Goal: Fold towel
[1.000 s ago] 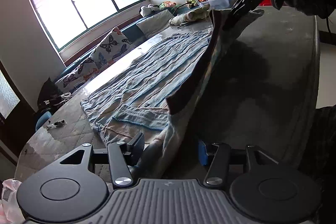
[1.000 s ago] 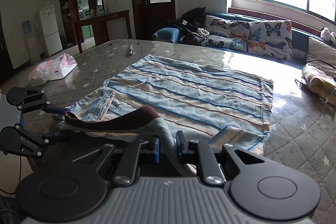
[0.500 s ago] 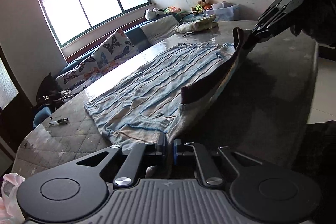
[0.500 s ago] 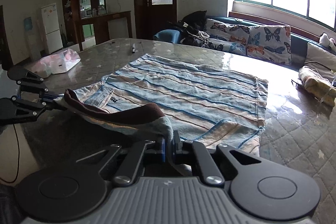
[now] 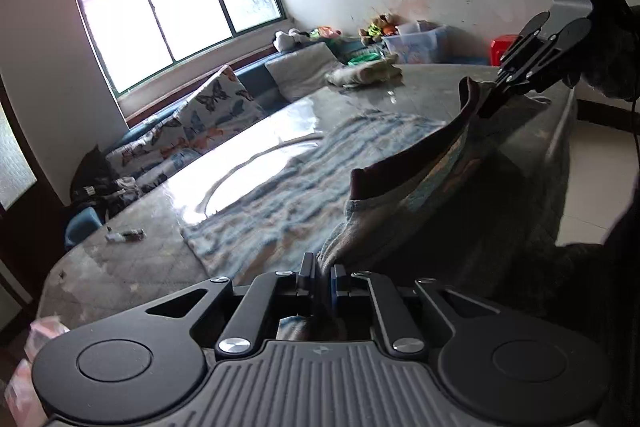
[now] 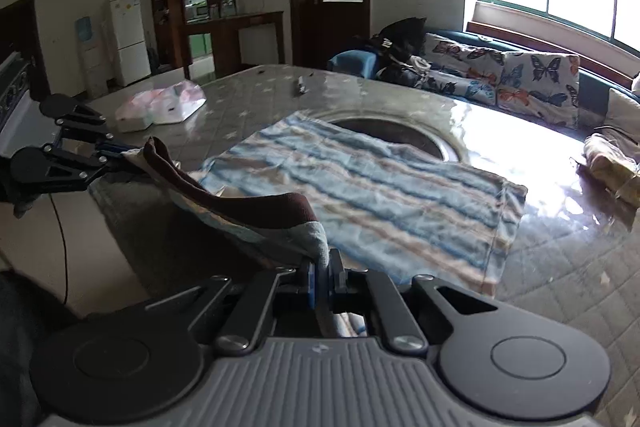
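Observation:
A blue and tan striped towel lies spread on the glass-topped quilted table, its near edge with a dark brown band lifted off the surface. My left gripper is shut on one near corner of the towel. My right gripper is shut on the other near corner. Each gripper shows in the other's view, the right gripper at the upper right and the left gripper at the left, with the brown edge hanging slack between them.
A pink and white bag and a small dark object lie on the table's far side. A folded cloth pile rests near the window end. A sofa with butterfly cushions runs along the window wall.
Both grippers have closed on the towel's near corners and lifted them. The raised edge has been pulled toward the table's near side, and the towel has slid with it, uncovering a ring under the glass.

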Demonstrator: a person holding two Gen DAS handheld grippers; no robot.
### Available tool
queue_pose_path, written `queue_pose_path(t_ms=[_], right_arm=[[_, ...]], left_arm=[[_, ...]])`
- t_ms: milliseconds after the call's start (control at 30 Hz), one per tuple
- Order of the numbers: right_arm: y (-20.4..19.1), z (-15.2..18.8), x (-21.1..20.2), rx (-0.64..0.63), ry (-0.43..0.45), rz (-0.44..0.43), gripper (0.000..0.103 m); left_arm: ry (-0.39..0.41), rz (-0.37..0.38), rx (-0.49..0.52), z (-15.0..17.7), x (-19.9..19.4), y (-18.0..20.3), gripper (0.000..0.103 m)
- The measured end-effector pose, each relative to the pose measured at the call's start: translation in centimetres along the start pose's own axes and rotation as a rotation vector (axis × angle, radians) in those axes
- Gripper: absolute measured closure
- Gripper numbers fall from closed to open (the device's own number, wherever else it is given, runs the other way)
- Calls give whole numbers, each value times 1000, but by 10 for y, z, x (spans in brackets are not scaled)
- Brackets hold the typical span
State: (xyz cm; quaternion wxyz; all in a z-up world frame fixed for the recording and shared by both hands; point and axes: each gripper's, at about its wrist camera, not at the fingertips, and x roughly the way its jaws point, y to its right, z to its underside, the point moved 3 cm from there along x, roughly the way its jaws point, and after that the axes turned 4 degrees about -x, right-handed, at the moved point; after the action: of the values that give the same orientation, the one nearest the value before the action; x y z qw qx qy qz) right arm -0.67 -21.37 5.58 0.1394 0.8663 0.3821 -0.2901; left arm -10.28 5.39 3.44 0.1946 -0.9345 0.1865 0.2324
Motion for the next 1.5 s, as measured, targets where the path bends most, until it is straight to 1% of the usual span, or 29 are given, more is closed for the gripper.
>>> queue_pose_path(t_ms=[133, 367, 467, 567, 667, 700, 800, 867, 900, 933, 967, 1000, 1033, 1067, 1100, 1133, 1167, 1233, 1300, 1400, 1500], right_arm=[[18, -24, 11, -15, 10, 11, 98], [57, -80, 52, -40, 15, 22, 98], [77, -101, 81, -37, -14, 26, 98], [96, -117, 112, -28, -50, 29, 98], [112, -123, 147, 4, -93, 37, 98], [119, -121, 163, 21, -118, 38, 98], [131, -114, 193, 75, -147, 49, 95], [141, -103, 215, 116, -148, 78, 89], [145, -98, 221, 135, -146, 84, 84], [148, -93, 227, 155, -145, 90, 84], [152, -89, 233, 174, -142, 96, 83], [156, -86, 235, 194, -132, 103, 76], [159, -84, 236, 213, -122, 109, 65], [161, -83, 235, 220, -116, 116, 63], [164, -83, 235, 227, -110, 122, 63], [166, -82, 234, 234, -103, 130, 63], [168, -83, 231, 241, -94, 144, 63], [167, -83, 223, 242, -79, 181, 63], [159, -86, 219, 233, -70, 156, 64], [147, -90, 215, 221, -57, 117, 64], [139, -91, 226, 220, -76, 92, 64]], left_arm=[[8, -28, 12, -19, 25, -24, 96], [1, -81, 18, -55, 83, -75, 95], [-27, -90, 31, -65, 116, -98, 95], [-76, -84, 25, -70, 155, -117, 95], [-128, -62, 22, -67, 193, -132, 94], [-149, -60, 18, -64, 206, -136, 93], [-197, -59, -4, -51, 238, -144, 92], [-223, -59, -24, -43, 254, -147, 92], [-236, -59, -34, -39, 262, -149, 91], [-247, -62, -41, -35, 268, -149, 87], [-255, -71, -47, -34, 271, -150, 84], [-258, -83, -50, -32, 273, -151, 81], [-260, -89, -56, -31, 274, -152, 79], [-262, -92, -64, -30, 274, -154, 77], [-260, -104, -69, -31, 274, -156, 70], [-257, -119, -73, -31, 273, -158, 65], [-254, -134, -77, -32, 272, -160, 64], [-253, -166, -92, -33, 270, -164, 58], [-253, -198, -109, -35, 269, -169, 56], [-250, -262, -162, -38, 265, -176, 55], [-223, -317, -224, -45, 256, -182, 54]])
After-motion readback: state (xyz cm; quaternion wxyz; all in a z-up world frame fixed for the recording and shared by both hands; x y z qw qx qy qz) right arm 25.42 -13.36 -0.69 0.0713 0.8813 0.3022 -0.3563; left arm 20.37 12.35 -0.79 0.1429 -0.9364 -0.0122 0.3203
